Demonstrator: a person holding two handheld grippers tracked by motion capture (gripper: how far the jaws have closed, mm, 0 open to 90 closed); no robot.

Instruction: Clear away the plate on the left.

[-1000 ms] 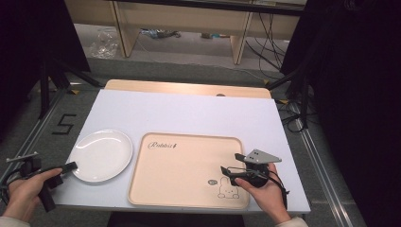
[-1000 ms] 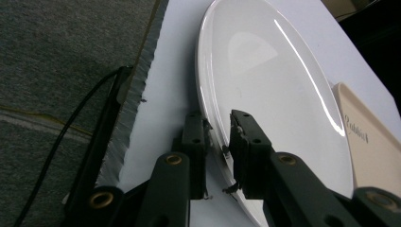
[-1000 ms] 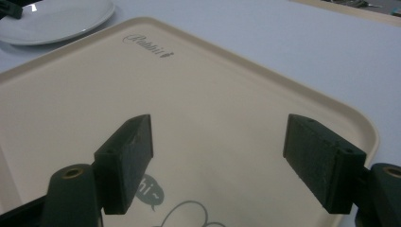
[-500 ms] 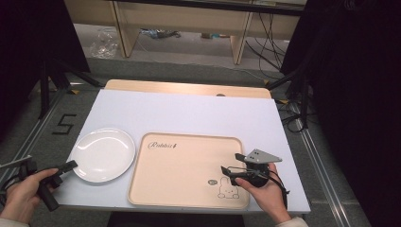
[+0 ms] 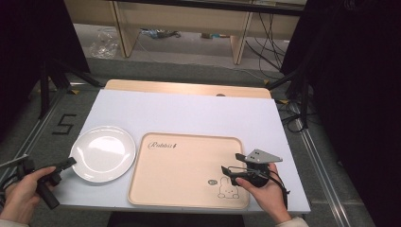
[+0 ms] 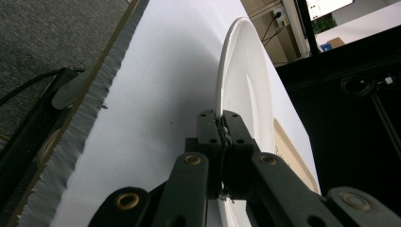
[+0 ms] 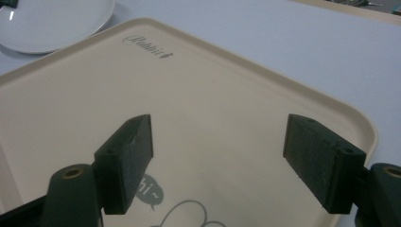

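While the high view looks down on the table, the white plate (image 5: 103, 152) lies at lower left, just left of the beige tray (image 5: 187, 201), and the left gripper (image 5: 70, 161) meets its near-left rim; the right gripper (image 5: 232, 162) hovers over the tray's lower right, well apart from the plate. In the left gripper view, the jaws have just been closing and now pinch the plate's rim (image 6: 222, 101). In the right gripper view, the jaws stand spread above the tray (image 7: 222, 101), with the plate (image 7: 47, 23) at upper left.
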